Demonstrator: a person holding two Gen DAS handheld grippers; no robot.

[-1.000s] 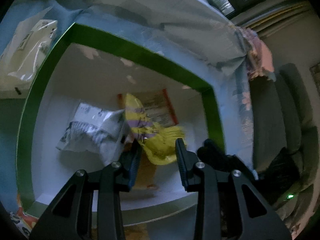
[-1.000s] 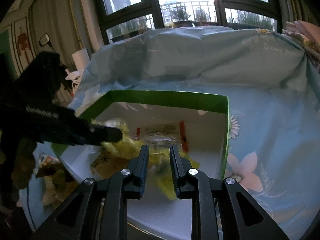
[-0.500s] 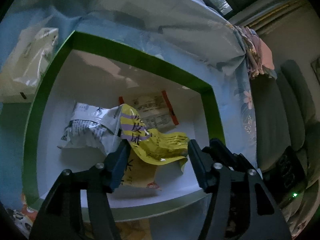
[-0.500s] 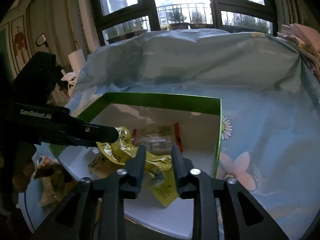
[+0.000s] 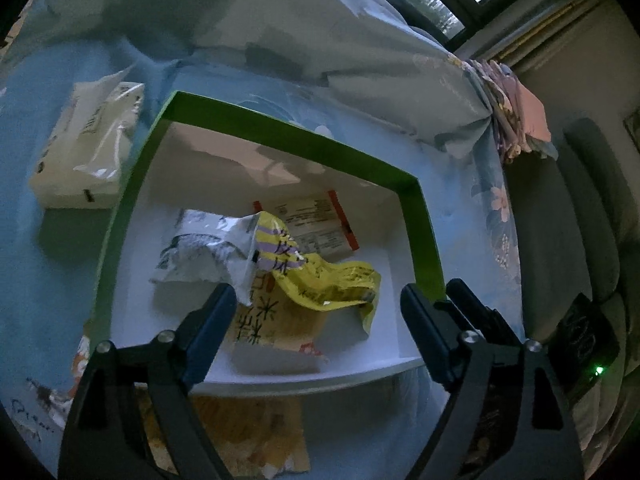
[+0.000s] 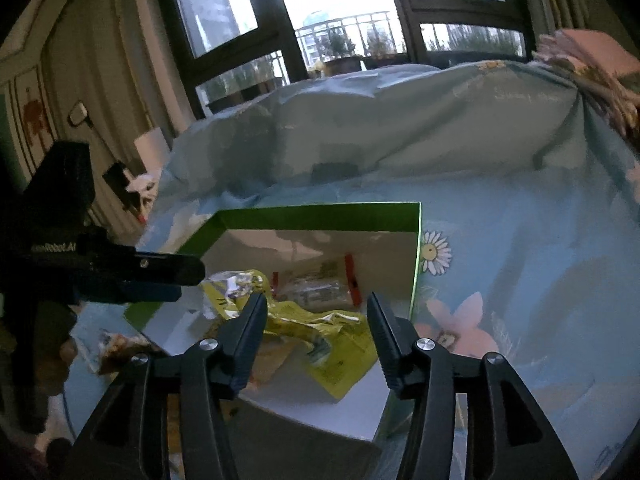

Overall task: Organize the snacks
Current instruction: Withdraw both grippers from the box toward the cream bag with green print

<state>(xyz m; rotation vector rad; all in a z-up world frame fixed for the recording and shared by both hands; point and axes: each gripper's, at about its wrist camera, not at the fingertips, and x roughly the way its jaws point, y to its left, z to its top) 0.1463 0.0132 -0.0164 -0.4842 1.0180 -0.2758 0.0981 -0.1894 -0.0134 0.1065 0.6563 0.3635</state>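
Note:
A green-rimmed white box lies on a blue floral cloth and also shows in the right wrist view. Inside lie a yellow snack bag, a silver-white bag, a clear packet with orange ends and an orange-printed packet. The yellow bag shows from the right too. My left gripper is open and empty above the box's near side. My right gripper is open and empty over the near right part of the box.
A white tissue pack lies left of the box. Another snack packet lies on the cloth in front of the box. A grey sofa stands at the right. Windows are behind the covered table.
Both grippers opened wide and pulled back from the box. The yellow bag, held before, now lies loose in the box.

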